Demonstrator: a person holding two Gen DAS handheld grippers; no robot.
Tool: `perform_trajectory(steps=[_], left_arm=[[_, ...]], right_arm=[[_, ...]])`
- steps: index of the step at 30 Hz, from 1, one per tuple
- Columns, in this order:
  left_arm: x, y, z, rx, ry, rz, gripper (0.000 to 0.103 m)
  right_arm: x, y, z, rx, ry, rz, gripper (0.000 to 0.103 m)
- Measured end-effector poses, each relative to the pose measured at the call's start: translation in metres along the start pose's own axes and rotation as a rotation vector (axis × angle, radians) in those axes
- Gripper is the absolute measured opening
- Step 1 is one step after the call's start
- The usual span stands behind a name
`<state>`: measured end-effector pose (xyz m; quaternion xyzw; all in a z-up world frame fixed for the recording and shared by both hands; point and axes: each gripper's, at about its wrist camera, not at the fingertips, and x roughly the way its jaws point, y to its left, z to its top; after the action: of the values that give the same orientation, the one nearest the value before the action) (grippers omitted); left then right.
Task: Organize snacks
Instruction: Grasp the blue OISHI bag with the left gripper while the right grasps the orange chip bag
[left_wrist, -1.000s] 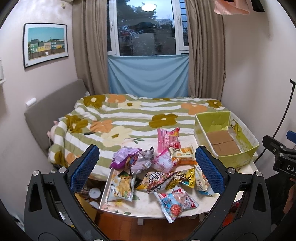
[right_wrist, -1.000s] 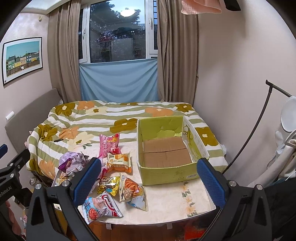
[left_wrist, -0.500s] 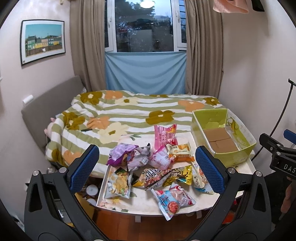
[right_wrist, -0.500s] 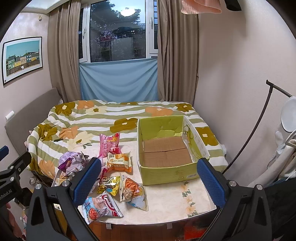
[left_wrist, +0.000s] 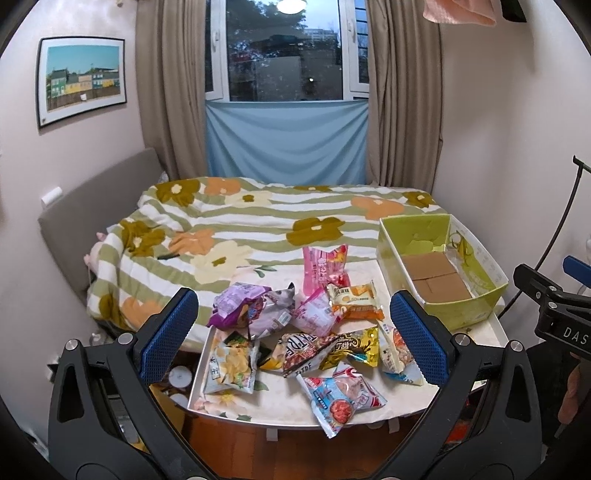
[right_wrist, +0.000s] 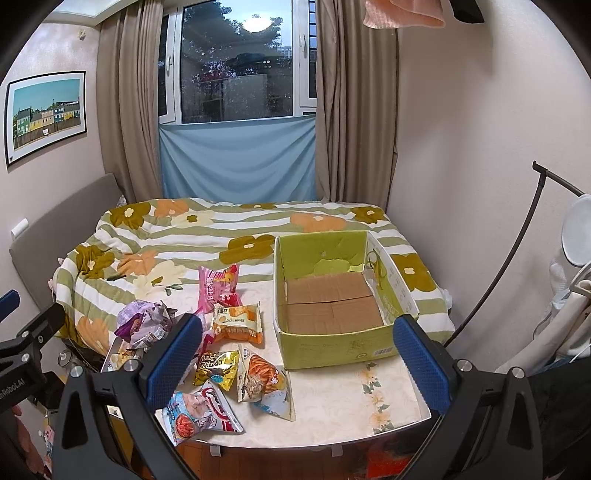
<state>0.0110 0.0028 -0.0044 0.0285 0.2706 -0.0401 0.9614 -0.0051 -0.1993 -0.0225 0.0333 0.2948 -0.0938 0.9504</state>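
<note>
Several snack packets lie scattered on a small white table: a pink bag, an orange packet, a purple bag, a yellow packet and a red-and-blue bag. An empty green cardboard box stands at the table's right; it also shows in the right wrist view. My left gripper is open and empty, held back above the table's near edge. My right gripper is open and empty, in front of the box.
A bed with a flowered striped blanket lies right behind the table. Curtains and a window are at the back. A dark stand pole leans at the right wall. The floor shows below the table edge.
The left gripper's view has tilted down and drawn slightly back, so the table sits higher in frame. The right gripper has barely moved. Both stay open.
</note>
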Motion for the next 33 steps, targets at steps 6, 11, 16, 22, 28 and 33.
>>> perform_trajectory(steps=[6,11,16,22,28,33], left_arm=[[0.0,-0.001,0.0,-0.001,0.0,0.007,0.102],[0.001,0.0,0.0,-0.009,0.004,0.002,0.102],[0.0,0.001,0.0,-0.007,-0.003,0.004,0.102],[0.001,0.004,0.008,0.004,-0.009,-0.002,0.102],[0.024,0.016,-0.002,0.003,0.081,-0.041,0.102],[0.063,0.019,-0.034,0.004,0.223,-0.105,0.102]], right_arm=[[0.0,-0.001,0.0,-0.001,0.004,0.002,0.103],[0.001,0.0,0.0,0.001,0.004,0.003,0.103],[0.003,-0.001,0.0,-0.003,0.007,0.006,0.103],[0.004,0.002,0.002,-0.006,0.018,0.009,0.103],[0.021,0.001,-0.005,0.001,0.084,0.036,0.103],[0.045,-0.001,-0.028,0.009,0.169,0.065,0.103]])
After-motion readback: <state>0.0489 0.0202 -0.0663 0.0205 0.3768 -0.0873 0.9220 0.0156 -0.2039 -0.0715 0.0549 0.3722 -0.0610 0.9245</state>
